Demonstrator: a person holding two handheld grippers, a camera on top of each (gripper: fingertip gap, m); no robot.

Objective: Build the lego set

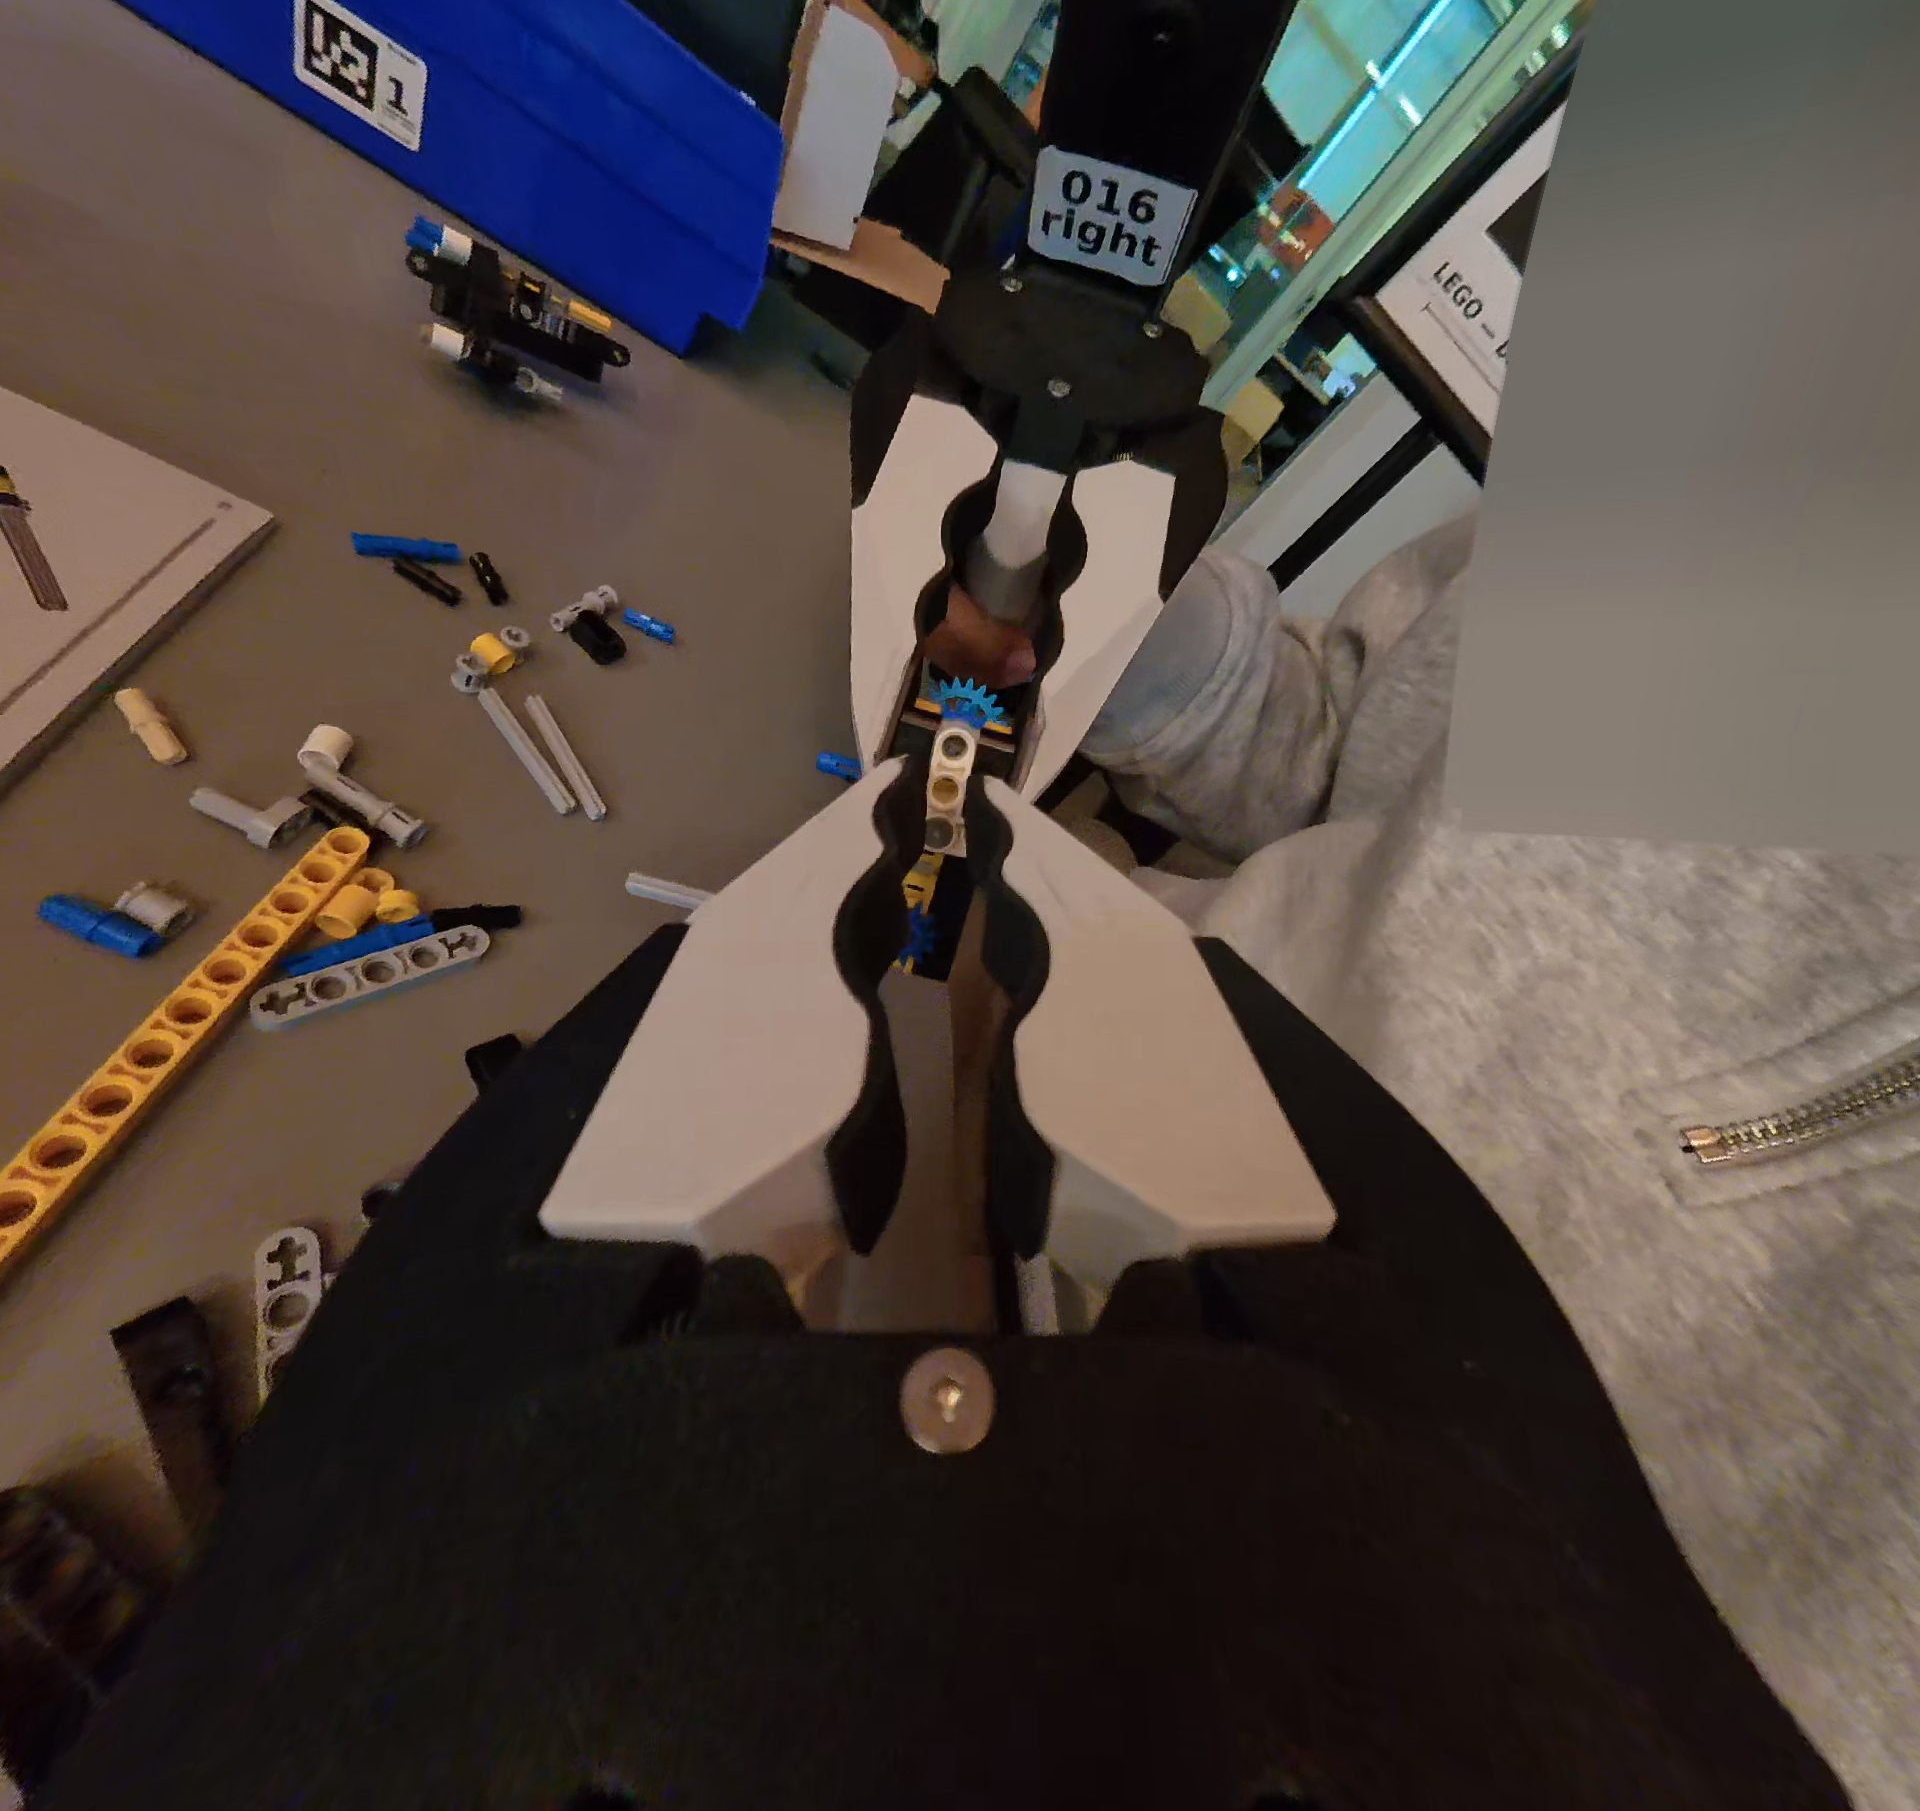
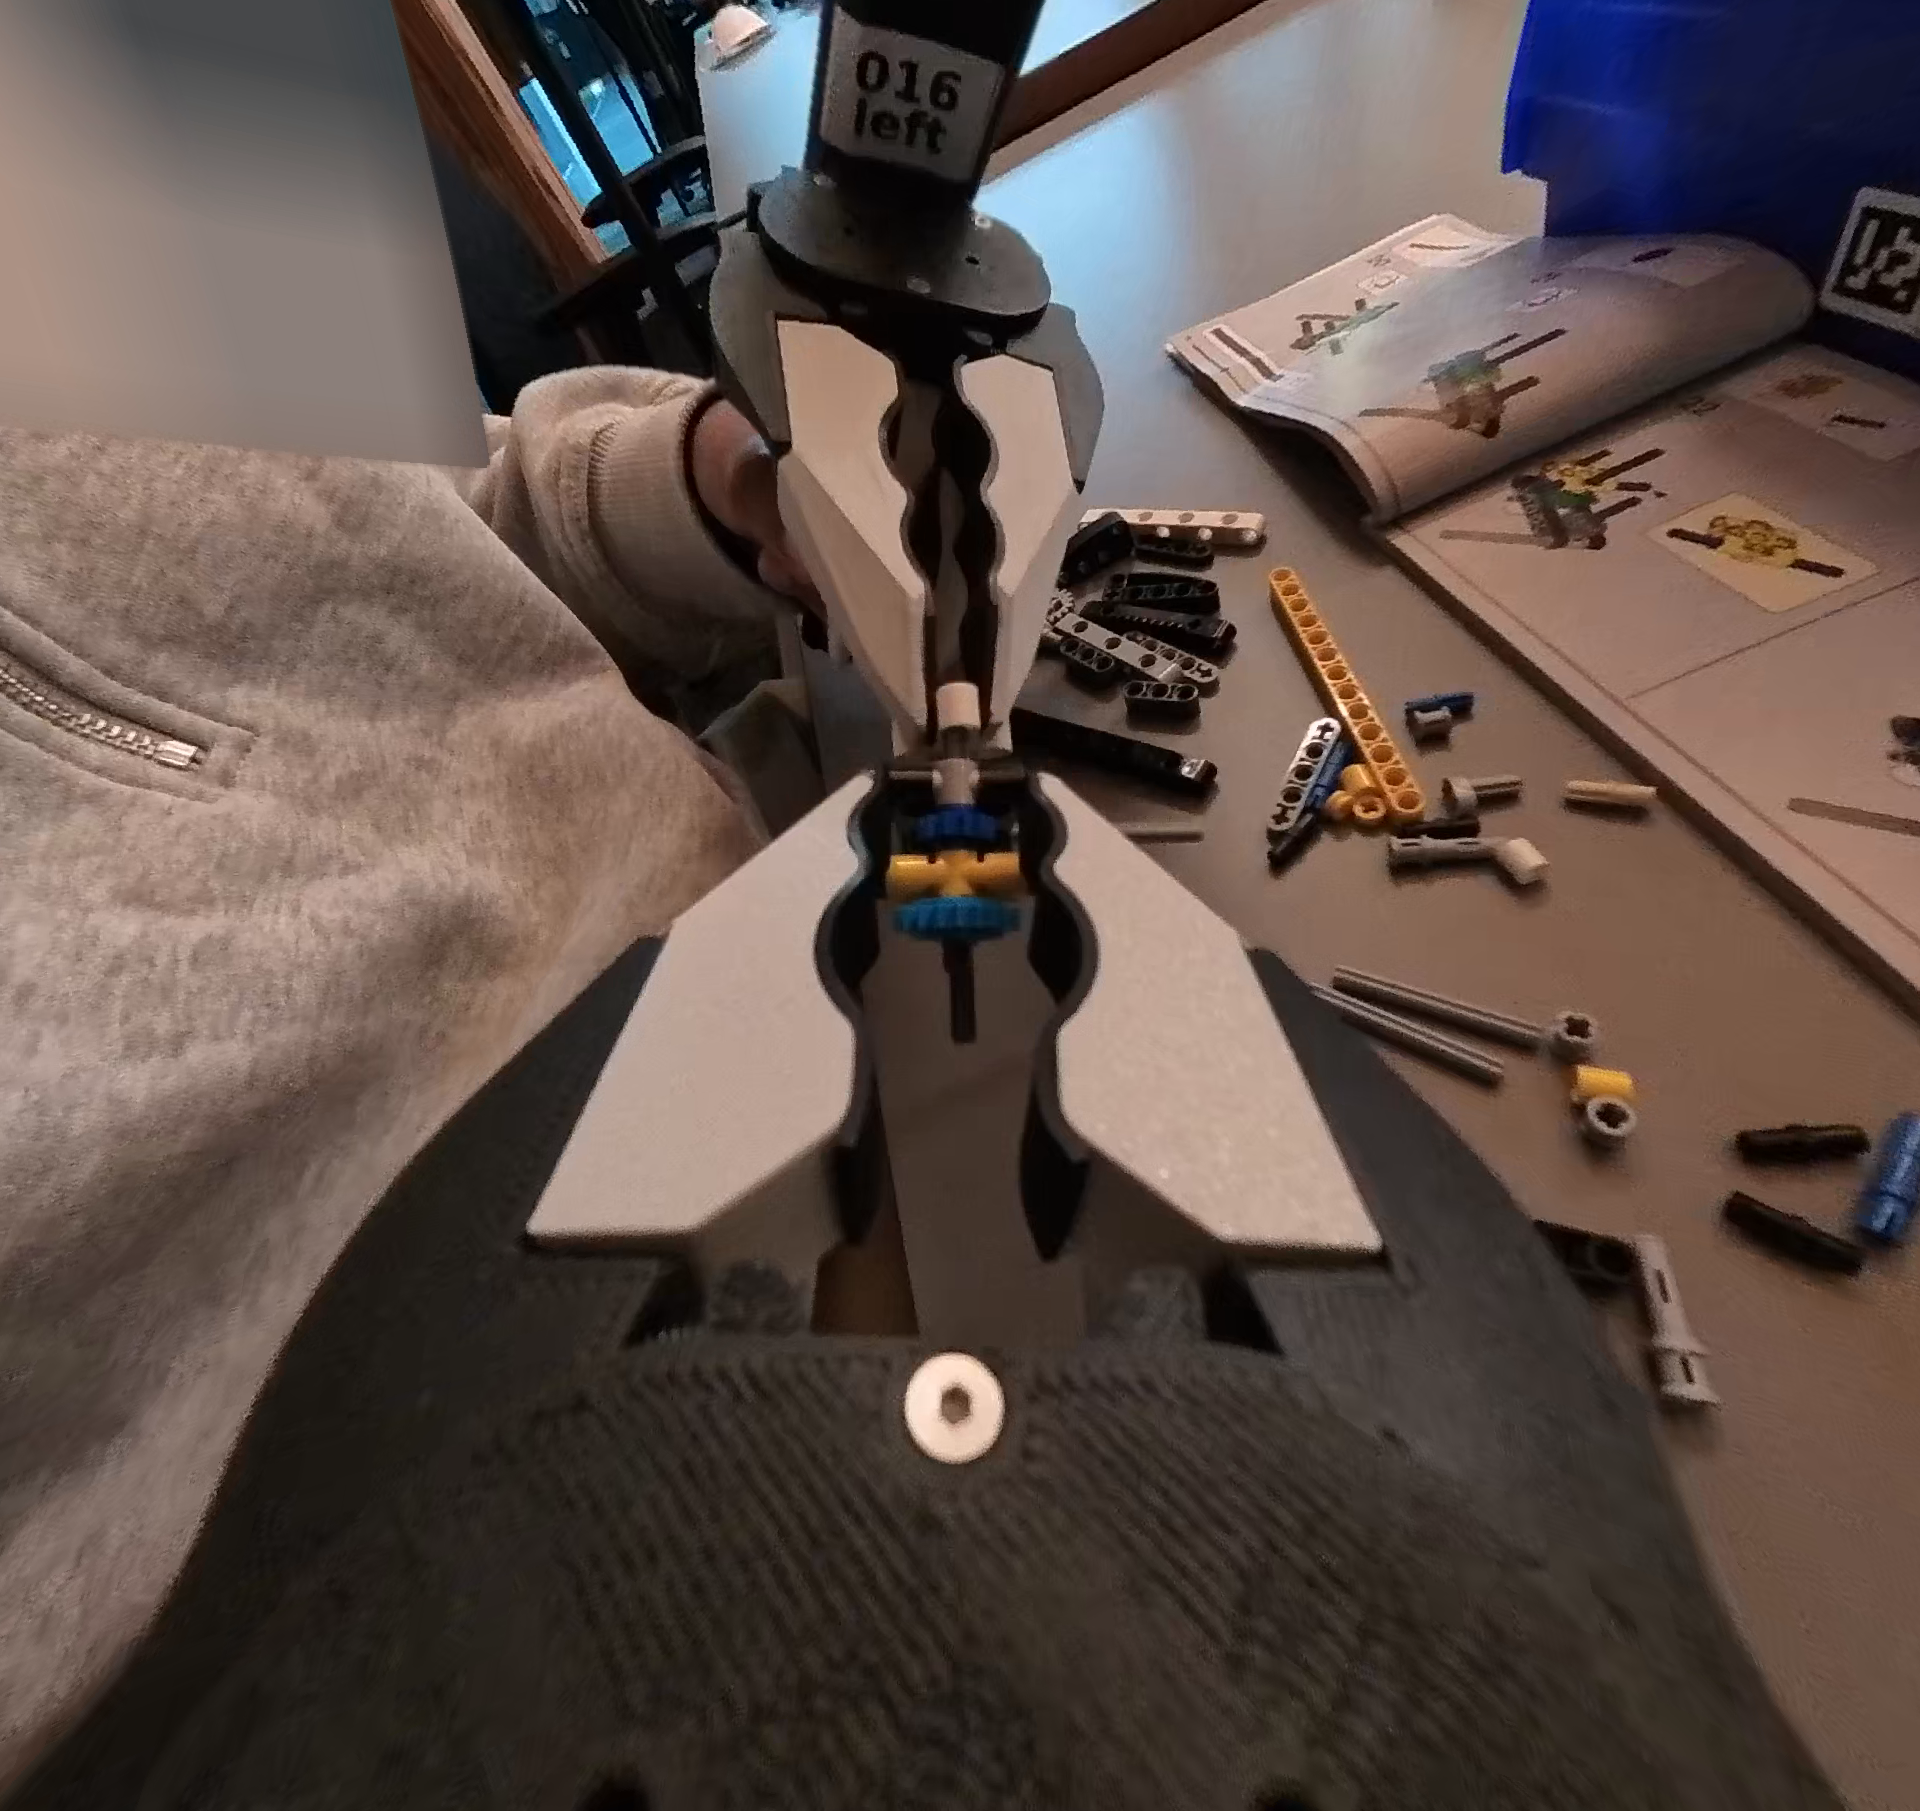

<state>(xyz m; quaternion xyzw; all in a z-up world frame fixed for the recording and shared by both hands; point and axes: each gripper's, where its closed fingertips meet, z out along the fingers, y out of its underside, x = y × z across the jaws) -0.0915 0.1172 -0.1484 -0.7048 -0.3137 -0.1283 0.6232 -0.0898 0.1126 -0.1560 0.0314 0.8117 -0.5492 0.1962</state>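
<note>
At frame centre the two grippers meet nose to nose above the tabletop (image 1: 260, 327). The right gripper (image 2: 956, 805) fingers clamp the gear assembly (image 2: 954, 878), blue gears on a yellow hub with a black axle. The left gripper (image 1: 948, 785) fingers pinch a white connector (image 1: 951, 774) at its tip. The risk is misalignment: pushed off-axis, the connector may twist out of the thin grip, or the assembly may rotate and drop among loose parts (image 1: 343, 930) at left.
</note>
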